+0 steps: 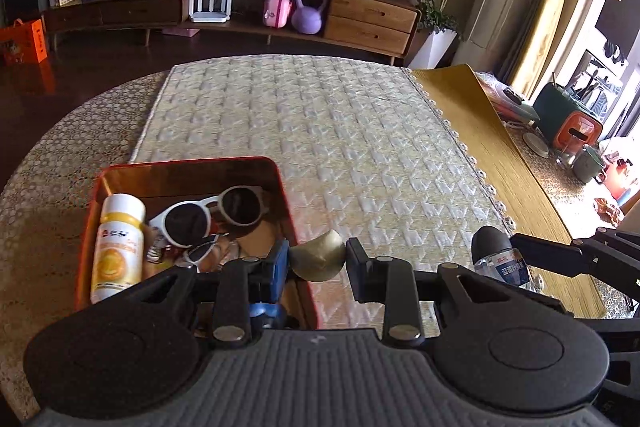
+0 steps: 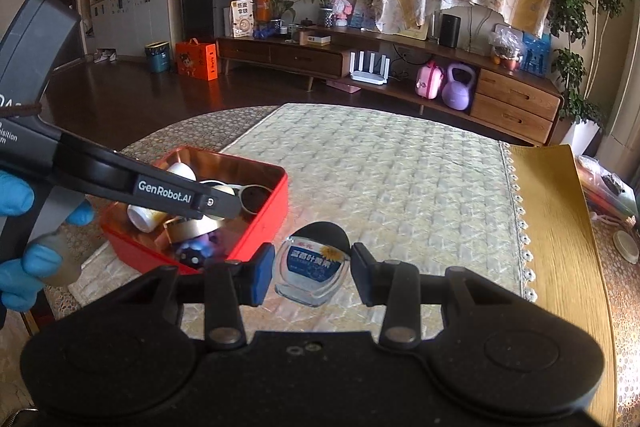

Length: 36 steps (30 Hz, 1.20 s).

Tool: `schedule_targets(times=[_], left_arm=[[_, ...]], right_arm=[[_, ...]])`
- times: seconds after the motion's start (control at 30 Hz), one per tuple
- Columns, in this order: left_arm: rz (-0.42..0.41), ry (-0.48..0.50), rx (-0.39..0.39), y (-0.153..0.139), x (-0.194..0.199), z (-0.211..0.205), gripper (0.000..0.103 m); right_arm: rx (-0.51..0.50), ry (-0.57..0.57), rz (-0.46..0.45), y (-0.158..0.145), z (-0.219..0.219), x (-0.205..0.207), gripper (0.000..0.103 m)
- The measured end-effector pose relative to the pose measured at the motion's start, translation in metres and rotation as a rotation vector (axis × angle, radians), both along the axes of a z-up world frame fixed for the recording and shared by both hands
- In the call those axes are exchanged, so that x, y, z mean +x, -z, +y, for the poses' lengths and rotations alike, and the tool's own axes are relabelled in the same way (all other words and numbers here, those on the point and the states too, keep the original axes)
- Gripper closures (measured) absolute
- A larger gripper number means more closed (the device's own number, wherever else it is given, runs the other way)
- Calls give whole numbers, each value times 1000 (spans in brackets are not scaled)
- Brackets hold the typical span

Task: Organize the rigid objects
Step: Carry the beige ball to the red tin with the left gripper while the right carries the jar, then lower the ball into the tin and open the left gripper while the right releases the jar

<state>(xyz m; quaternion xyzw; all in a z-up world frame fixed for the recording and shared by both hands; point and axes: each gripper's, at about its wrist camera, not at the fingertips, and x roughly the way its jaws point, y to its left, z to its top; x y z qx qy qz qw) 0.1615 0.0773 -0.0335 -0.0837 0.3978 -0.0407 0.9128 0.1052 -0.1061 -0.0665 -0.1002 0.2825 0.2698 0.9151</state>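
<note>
A white pill bottle (image 1: 117,247) and white round sunglasses (image 1: 212,214) are held in the red rectangular tin (image 1: 188,163) at the quilted mat's (image 1: 340,131) near-left corner, where a golden ingot-shaped piece (image 1: 317,257) is clamped by the left gripper (image 1: 317,263) at its rim and a clear black-capped glass jar (image 2: 314,267) is clamped by the right gripper (image 2: 312,273) beside it, its lower contents being partly hidden.

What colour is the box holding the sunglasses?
The tin box is red outside and shiny copper-gold inside, clearest in the right wrist view.
</note>
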Motion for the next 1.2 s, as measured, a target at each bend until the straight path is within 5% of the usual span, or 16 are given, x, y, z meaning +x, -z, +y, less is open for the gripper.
schedule_targets(times=[0.43,1.2], left_arm=[[42,-71,33,12,-20,85,73],[124,-2,80,69,7,89,73]], right_arm=[[-13,-83,12,11,68,20,63],[-77,-84,137,66,139,103,63]])
